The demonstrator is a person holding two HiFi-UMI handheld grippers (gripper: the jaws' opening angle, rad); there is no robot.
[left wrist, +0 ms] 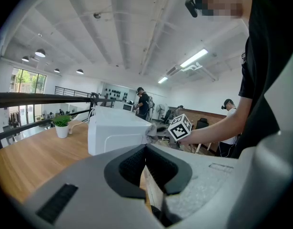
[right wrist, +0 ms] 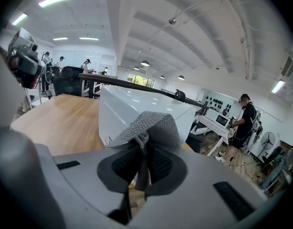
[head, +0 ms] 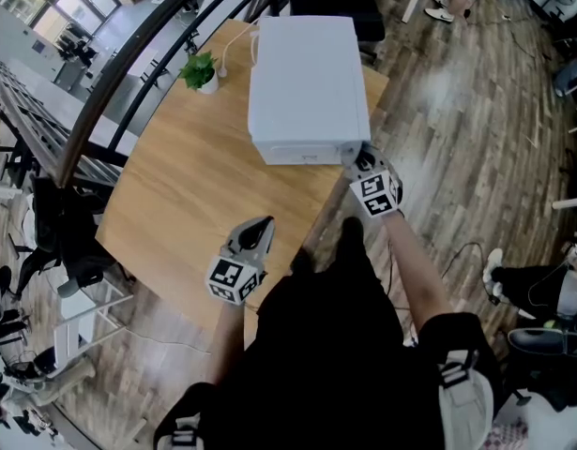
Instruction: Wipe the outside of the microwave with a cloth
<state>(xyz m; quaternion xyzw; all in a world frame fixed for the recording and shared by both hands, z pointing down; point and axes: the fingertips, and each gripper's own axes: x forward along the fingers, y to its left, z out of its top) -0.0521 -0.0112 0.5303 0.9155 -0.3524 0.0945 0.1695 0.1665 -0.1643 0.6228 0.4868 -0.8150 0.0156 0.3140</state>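
Cloth held against the microwave's near right corner.
A wooden table (head: 194,195) carries the white microwave (head: 307,82), which stands toward its far right side. The right gripper (head: 361,160) is clamped on a grey cloth (right wrist: 153,128) that touches that corner. The left gripper (head: 260,228) hovers over the table's near edge, jaws together and empty. A small potted plant (head: 202,68) stands left of the microwave.
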